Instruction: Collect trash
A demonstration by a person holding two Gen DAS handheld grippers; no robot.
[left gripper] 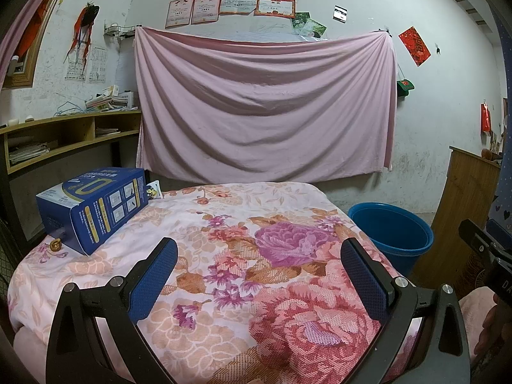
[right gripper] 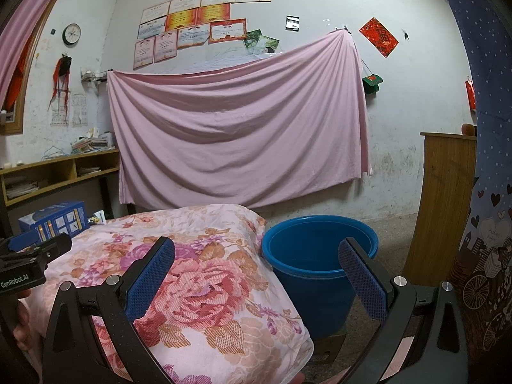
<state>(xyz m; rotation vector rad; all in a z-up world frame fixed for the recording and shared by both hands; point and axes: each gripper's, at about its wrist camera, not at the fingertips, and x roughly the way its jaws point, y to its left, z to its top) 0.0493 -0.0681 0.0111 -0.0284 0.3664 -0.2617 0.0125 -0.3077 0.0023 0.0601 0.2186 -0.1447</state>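
Barely begun, by the look of things. Nothing visible inside the blue plastic bucket (right gripper: 318, 249) on the floor just beside the table's right edge, though only part of its inner wall shows. Still lying on the floral-cloth-covered table (left gripper: 224, 288): a dark blue cardboard box (left gripper: 92, 208) at the far left corner, a small printed packet (left gripper: 154, 190) tucked just behind it, and a tiny golden-brown object (left gripper: 56, 244), too small to identify, right at the box's near end. All three probably the trash left to collect, so the whole job apparently remaining.

Left claw (left gripper: 259, 256) spread wide, blue textured pads well apart, gripping nothing and touching nothing, hovering above the middle of the cloth with the box off to its left. Right claw (right gripper: 256, 256) likewise spread wide and empty, poised over the table's right edge with the bucket just past its right finger. No item between either pair of fingers.

Likely first step: swinging the left claw toward the box, a broad item needing close to the full spread.
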